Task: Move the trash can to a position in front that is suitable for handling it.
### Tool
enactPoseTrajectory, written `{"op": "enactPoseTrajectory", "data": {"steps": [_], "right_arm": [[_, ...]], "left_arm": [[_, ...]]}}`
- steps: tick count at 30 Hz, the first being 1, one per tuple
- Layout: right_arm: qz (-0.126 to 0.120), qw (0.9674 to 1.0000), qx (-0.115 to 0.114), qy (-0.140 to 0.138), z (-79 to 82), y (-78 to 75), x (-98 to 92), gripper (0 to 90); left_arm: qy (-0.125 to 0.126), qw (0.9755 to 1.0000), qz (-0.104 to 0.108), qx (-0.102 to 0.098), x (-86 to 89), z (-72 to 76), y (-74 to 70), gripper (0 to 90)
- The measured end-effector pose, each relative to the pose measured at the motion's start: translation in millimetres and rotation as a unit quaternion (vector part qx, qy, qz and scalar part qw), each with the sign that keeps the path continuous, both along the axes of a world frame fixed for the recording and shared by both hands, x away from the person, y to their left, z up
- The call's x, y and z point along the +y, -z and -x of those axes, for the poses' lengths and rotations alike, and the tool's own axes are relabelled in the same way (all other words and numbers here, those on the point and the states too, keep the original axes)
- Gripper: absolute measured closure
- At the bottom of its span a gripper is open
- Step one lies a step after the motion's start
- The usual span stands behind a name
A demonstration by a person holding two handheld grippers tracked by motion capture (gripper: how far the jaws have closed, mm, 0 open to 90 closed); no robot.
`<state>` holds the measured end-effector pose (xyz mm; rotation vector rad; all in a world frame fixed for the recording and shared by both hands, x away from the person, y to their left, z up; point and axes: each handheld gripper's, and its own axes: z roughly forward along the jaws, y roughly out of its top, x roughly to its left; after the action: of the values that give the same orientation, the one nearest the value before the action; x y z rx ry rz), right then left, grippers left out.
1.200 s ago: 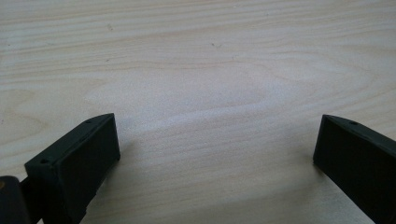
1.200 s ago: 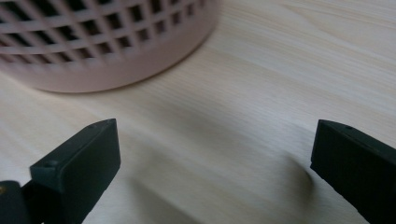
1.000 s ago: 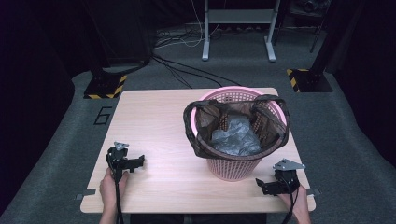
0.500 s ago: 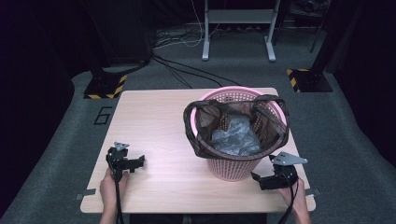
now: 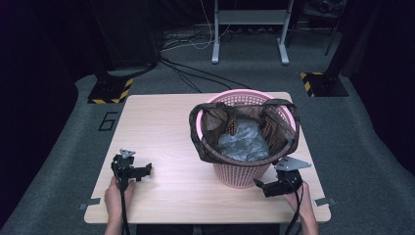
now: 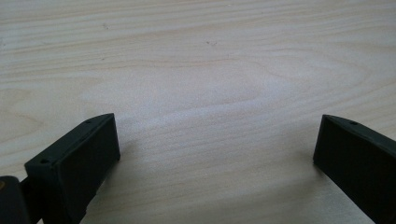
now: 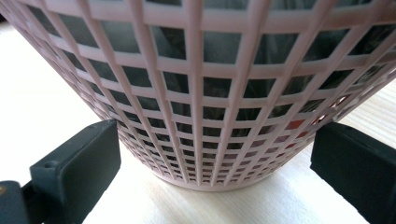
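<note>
From above, the left gripper [image 5: 139,171] rests low on the table [image 5: 156,127], and the right gripper [image 5: 262,185] points at the pink basket [image 5: 240,177]. Left gripper view: jaws wide apart over bare wood. Right gripper view: jaws spread beside the basket's base.

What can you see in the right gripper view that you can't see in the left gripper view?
The right gripper view looks straight at the pink basket, its lattice wall close up with something dark showing through the holes, and the right hand-held gripper open on either side of its base. The left gripper view has bare wooden table with the left hand-held gripper open over it and holding nothing. Both show two black jaws spread wide and light wood below.
</note>
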<state>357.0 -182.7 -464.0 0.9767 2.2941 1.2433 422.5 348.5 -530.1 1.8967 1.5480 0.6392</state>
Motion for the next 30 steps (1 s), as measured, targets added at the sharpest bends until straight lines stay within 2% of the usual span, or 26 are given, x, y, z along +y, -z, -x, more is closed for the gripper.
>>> {"op": "enactPoseTrajectory", "data": {"steps": [15,30], "right_arm": [[-0.005,0.9999,0.004,-0.015,-8.6,-0.8,16.9,0.3],[0.000,0.9994,0.005,-0.034,-18.0,-2.4,31.6,0.3]], "left_arm": [[0.001,1.0000,0.001,0.000,-0.3,0.8,0.0,0.1],[0.002,1.0000,0.000,-0.001,-0.3,1.1,0.1,0.1]]}}
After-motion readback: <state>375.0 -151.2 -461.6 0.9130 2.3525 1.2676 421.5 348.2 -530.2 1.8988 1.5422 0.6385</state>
